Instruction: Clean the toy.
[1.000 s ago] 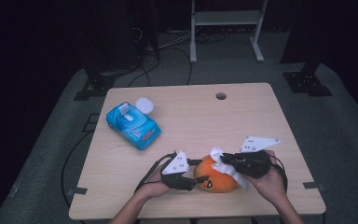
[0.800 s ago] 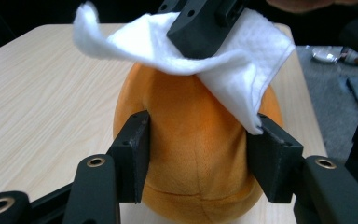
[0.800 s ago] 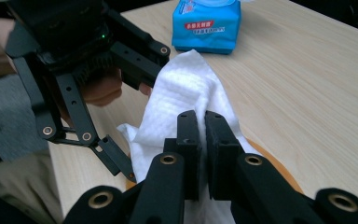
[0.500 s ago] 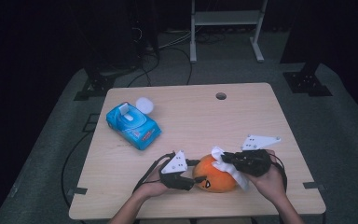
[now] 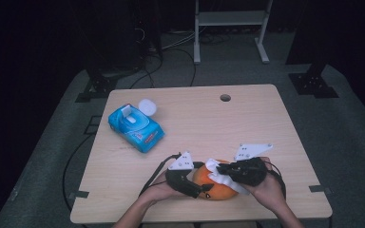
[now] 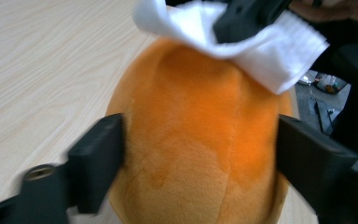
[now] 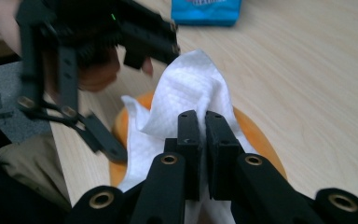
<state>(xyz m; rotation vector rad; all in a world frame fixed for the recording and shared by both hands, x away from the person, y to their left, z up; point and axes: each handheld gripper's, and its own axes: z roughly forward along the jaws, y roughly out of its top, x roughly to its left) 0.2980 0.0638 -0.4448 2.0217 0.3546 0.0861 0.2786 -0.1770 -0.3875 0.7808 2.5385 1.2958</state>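
An orange plush toy (image 5: 217, 189) lies near the table's front edge. My left gripper (image 6: 200, 163) has the toy (image 6: 196, 140) between its jaws. The jaws have just been opening, and both pads still touch the toy's sides. My right gripper (image 7: 204, 135) is shut on a white wipe (image 7: 186, 88) and holds it against the top of the toy (image 7: 256, 135). In the high view the right gripper (image 5: 224, 176) comes in from the right with the wipe (image 5: 217, 170), facing the left gripper (image 5: 203, 190).
A blue pack of wipes (image 5: 135, 127) lies at the table's left, with a small white round lid (image 5: 147, 107) just behind it. The wooden table (image 5: 247, 123) has a cable hole (image 5: 225, 98) near its far edge. Cables trail off the front left.
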